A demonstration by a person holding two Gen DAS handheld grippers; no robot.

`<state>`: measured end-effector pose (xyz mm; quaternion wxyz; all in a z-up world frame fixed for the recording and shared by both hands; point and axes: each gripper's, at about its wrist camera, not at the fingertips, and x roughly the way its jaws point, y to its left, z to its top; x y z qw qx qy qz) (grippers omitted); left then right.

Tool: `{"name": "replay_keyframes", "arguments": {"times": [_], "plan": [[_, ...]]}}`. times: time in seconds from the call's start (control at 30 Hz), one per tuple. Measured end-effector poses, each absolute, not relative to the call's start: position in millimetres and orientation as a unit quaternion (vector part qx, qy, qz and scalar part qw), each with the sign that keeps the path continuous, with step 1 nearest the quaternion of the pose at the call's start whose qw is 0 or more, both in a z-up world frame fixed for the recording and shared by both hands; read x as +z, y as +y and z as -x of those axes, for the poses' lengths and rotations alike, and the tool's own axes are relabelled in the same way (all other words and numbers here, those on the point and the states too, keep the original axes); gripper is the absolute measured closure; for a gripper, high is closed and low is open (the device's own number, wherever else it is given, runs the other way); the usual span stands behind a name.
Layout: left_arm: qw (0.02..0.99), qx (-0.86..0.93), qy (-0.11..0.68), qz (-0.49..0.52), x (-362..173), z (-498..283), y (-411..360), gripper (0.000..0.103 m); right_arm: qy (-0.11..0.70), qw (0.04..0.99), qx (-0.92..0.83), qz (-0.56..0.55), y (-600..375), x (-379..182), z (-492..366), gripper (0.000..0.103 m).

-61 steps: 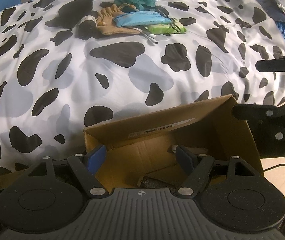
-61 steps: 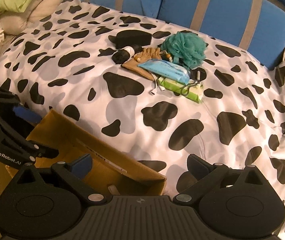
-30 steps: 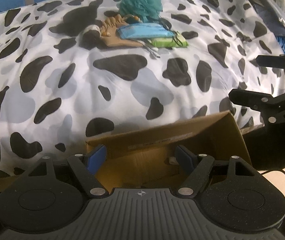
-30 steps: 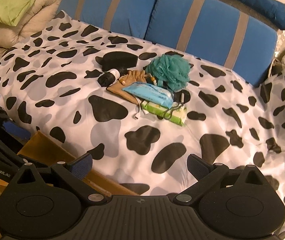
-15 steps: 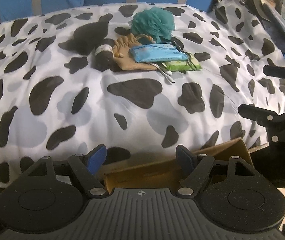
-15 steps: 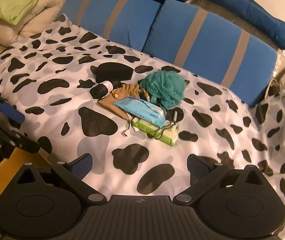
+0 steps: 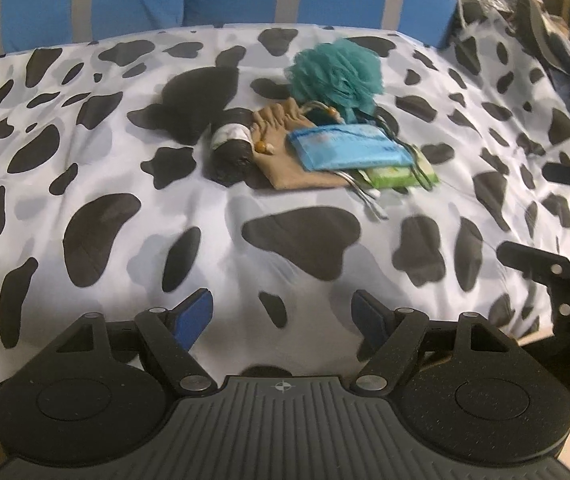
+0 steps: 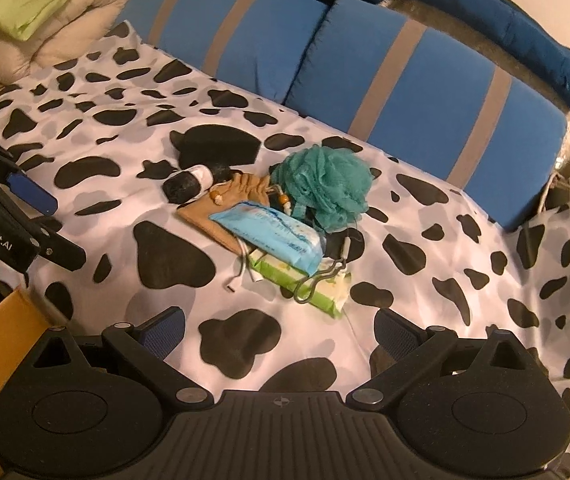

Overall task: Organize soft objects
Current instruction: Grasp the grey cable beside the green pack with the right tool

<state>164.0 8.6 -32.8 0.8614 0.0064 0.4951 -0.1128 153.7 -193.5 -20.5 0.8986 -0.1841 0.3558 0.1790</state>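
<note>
A small pile of soft things lies on the cow-print bedcover (image 7: pixel 125 216): a teal bath pouf (image 7: pixel 335 74), a tan drawstring pouch (image 7: pixel 285 160), a blue wipes pack (image 7: pixel 345 146), a green wipes pack (image 7: pixel 395 176) and a rolled black sock (image 7: pixel 231 148). The right wrist view shows the same pouf (image 8: pixel 325 186), blue pack (image 8: pixel 269 236), green pack (image 8: pixel 305 280), pouch (image 8: pixel 213 210) and sock (image 8: pixel 189 184). My left gripper (image 7: pixel 283 312) is open and empty, well short of the pile. My right gripper (image 8: pixel 279 330) is open and empty, just in front of the green pack.
Blue cushions with grey stripes (image 8: pixel 405 80) stand behind the bedcover. A corner of a cardboard box (image 8: pixel 1 332) shows at the lower left of the right wrist view. Bedding (image 8: pixel 37 12) is heaped at the far left, bags (image 7: pixel 545 20) at the far right.
Both grippers have risen and moved forward from the cardboard box toward the pile. The box has dropped out of the left wrist view. Both stay open.
</note>
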Motion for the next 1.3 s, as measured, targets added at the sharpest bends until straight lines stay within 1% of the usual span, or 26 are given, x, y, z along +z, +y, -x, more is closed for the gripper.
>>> {"name": "replay_keyframes", "arguments": {"times": [0.27, 0.8, 0.93, 1.0, 1.1, 1.17, 1.2, 1.27, 1.3], "plan": [[0.863, -0.102, 0.494, 0.009, -36.5, -189.9, 17.2, 0.027, 0.369, 0.900, 0.180, 0.147, -200.0, -25.4, -179.7, 0.003], [0.855, -0.118, 0.505, 0.018, -42.1, -215.4, 11.0, 0.027, 0.394, 0.888, 0.186, 0.149, -203.8, -49.2, -226.6, 0.003], [0.850, -0.125, 0.512, 0.018, -43.9, -215.8, 7.0, 0.027, 0.396, 0.885, 0.191, 0.153, -203.4, -54.5, -235.7, 0.005], [0.847, -0.130, 0.515, 0.019, -44.2, -215.2, 6.2, 0.027, 0.397, 0.882, 0.196, 0.158, -202.4, -57.3, -239.5, 0.008], [0.845, -0.131, 0.517, 0.020, -44.8, -214.9, 6.0, 0.027, 0.407, 0.876, 0.198, 0.166, -200.1, -65.5, -245.8, 0.018], [0.844, -0.130, 0.519, 0.024, -44.9, -215.1, 6.9, 0.027, 0.415, 0.871, 0.198, 0.174, -197.6, -72.6, -249.2, 0.030], [0.844, -0.129, 0.520, 0.026, -44.8, -215.3, 7.3, 0.027, 0.421, 0.867, 0.200, 0.176, -196.3, -76.3, -250.9, 0.032], [0.842, -0.128, 0.522, 0.034, -44.9, -216.1, 9.0, 0.027, 0.431, 0.861, 0.203, 0.179, -193.8, -82.4, -253.0, 0.042], [0.842, -0.128, 0.523, 0.037, -45.1, -216.3, 9.6, 0.027, 0.433, 0.859, 0.203, 0.183, -192.6, -84.3, -253.4, 0.044]]}}
